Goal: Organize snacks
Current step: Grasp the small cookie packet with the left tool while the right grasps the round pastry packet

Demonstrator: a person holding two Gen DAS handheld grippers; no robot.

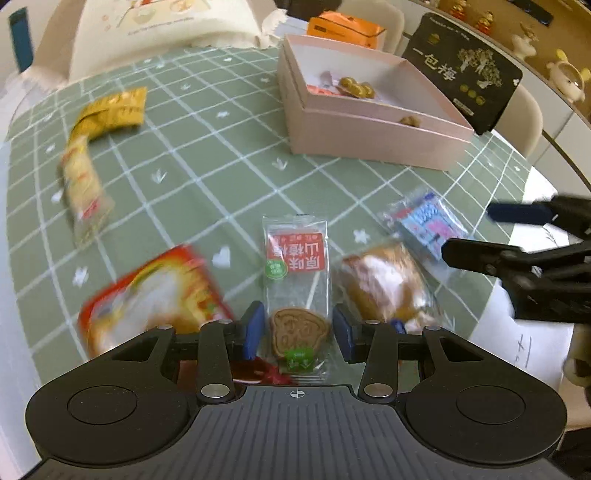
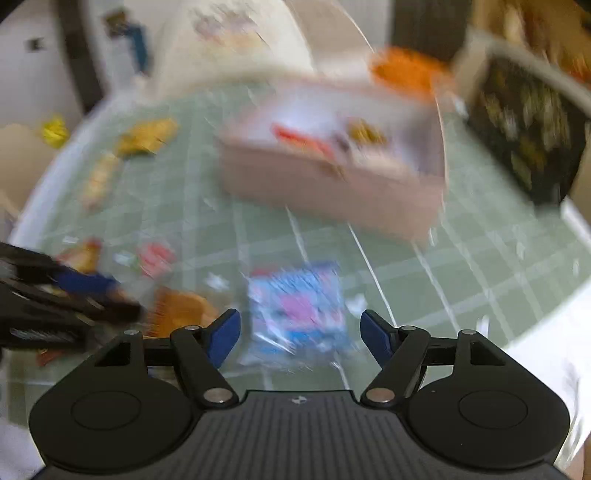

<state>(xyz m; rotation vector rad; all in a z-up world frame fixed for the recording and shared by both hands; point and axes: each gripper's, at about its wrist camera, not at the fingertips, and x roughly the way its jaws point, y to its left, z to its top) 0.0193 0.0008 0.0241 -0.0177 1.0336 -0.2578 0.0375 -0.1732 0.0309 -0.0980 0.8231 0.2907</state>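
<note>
My left gripper (image 1: 298, 330) is open, its blue pads either side of a clear hawthorn lollipop packet (image 1: 297, 291) with a red label, lying on the green checked tablecloth. My right gripper (image 2: 300, 332) is open above a blue and pink packet (image 2: 298, 308), which also shows in the left wrist view (image 1: 428, 223). The right gripper also shows at the right edge of the left wrist view (image 1: 476, 232). A pink box (image 1: 369, 122) holding a few snacks stands at the back; it is blurred in the right wrist view (image 2: 332, 177).
On the cloth lie a red and yellow packet (image 1: 155, 295), a brown bread packet (image 1: 388, 284), a long yellow packet (image 1: 83, 184) and a yellow bag (image 1: 114, 110). A black plum bag (image 1: 465, 70) and an orange box (image 1: 343, 31) stand behind the pink box.
</note>
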